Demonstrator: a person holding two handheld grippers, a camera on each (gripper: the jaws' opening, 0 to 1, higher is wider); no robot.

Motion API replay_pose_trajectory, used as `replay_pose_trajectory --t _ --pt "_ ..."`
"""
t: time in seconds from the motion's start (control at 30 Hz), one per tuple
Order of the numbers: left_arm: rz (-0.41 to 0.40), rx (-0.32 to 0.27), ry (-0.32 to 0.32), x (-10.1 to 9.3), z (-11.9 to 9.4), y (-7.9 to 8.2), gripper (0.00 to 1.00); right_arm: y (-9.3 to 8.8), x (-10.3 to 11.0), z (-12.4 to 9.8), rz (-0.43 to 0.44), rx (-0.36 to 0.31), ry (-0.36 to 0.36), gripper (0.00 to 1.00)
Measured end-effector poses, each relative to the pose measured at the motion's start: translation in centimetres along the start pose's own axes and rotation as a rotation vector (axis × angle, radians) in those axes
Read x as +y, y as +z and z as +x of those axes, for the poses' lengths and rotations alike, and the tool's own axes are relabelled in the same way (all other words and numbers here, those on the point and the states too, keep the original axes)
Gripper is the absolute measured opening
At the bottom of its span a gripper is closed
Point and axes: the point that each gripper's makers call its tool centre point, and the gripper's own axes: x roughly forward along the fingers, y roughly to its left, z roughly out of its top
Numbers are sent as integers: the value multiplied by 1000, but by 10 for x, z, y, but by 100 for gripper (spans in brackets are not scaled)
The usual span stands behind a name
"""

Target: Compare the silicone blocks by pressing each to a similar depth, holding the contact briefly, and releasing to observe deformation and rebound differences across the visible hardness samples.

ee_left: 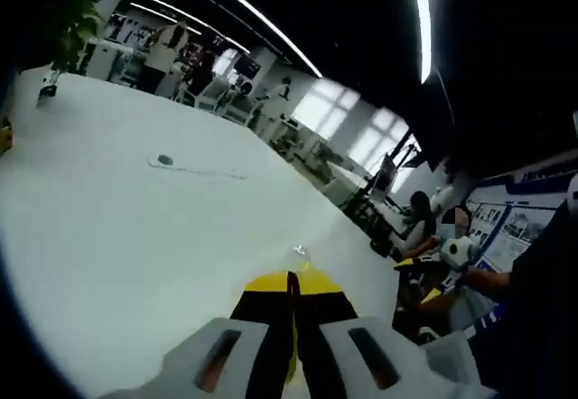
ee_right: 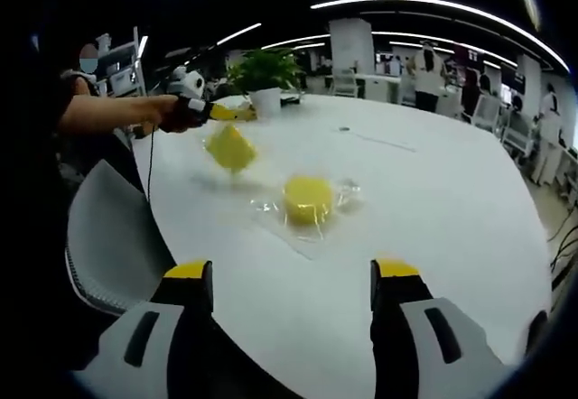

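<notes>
A round yellow silicone block (ee_right: 307, 199) lies on a sheet of clear wrap (ee_right: 282, 225) in the middle of the white table (ee_right: 433, 200). My right gripper (ee_right: 293, 273) stands open and wide, short of this block, with nothing between its jaws. A second yellow block (ee_right: 230, 146) shows blurred farther left, just below the yellow tips of my left gripper (ee_right: 226, 112), which a hand holds; whether they touch I cannot tell. In the left gripper view my left gripper (ee_left: 291, 283) is shut, jaws together over bare white table (ee_left: 135, 236).
A potted plant (ee_right: 262, 78) stands on the table's far side behind the blocks. A grey chair (ee_right: 108, 236) sits at the table's left edge. A thin cable with a small round piece (ee_left: 164, 160) lies on the table. People and desks fill the background.
</notes>
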Motion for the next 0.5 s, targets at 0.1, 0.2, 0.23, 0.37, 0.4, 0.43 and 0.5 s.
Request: replay_pose_trajectory --t 0.1,0.2,0.23,0.37,0.4,0.43,0.5 --pt "63 -9 -17 -11 -4 12 0 8 0 1 -12 -15 4 65" --pt "87 -45 -53 -26 -9 27 0 15 0 1 -31 -25 11 65" --pt "92 -48 -65 -33 -11 33 0 17 0 2 -35 -27 14 65" --pt "105 -32 -182 -70 -12 46 0 35 7 7 -57 -63 66 66" --pt "99 -29 -179 -72 -11 49 0 40 8 10 -51 -72 82 66" --pt "122 -21 -198 -81 -11 53 0 49 15 14 -27 -76 124 68" --pt "186 -11 -234 -92 -11 58 0 67 21 21 -49 -94 165 69"
